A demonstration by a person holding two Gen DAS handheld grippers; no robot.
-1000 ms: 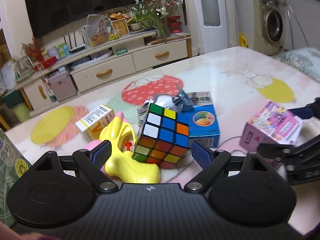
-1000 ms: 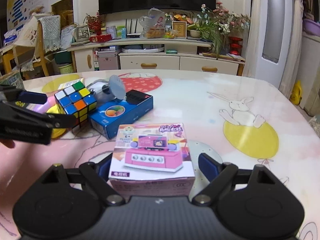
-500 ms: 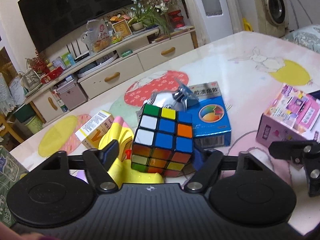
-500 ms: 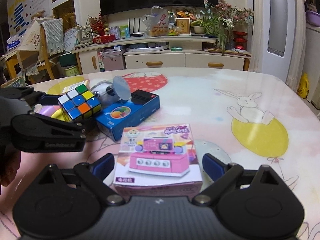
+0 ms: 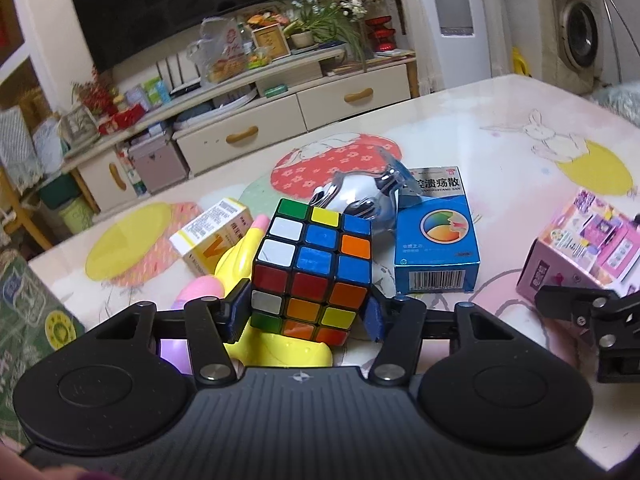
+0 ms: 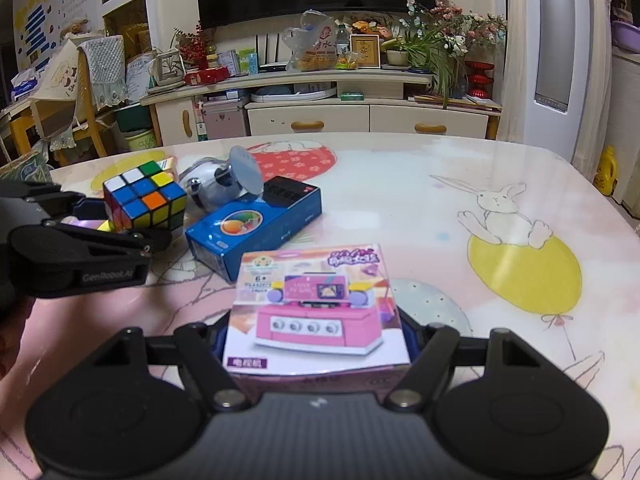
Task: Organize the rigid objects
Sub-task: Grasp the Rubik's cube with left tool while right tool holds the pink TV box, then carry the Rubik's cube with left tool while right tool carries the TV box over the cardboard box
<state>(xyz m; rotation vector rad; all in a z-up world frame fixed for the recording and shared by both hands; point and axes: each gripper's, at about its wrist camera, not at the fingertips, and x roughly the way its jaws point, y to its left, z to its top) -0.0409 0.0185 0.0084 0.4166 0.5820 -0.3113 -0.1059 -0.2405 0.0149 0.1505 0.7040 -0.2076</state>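
We see a room with soft, fairly dim light. The shiny table (image 6: 400, 184) has a pale glare at its far edge. Straight lines bend near the picture edges, and the corners go dark. Far things look a bit fuzzy.

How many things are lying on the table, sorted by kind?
Cardboard boxes: 3 (blue medicine box, yellow-and-white box, pink toy box)
Multicoloured puzzle cubes: 1
Yellow plastic toys: 1
Silver-and-white gadgets: 1
Total: 6
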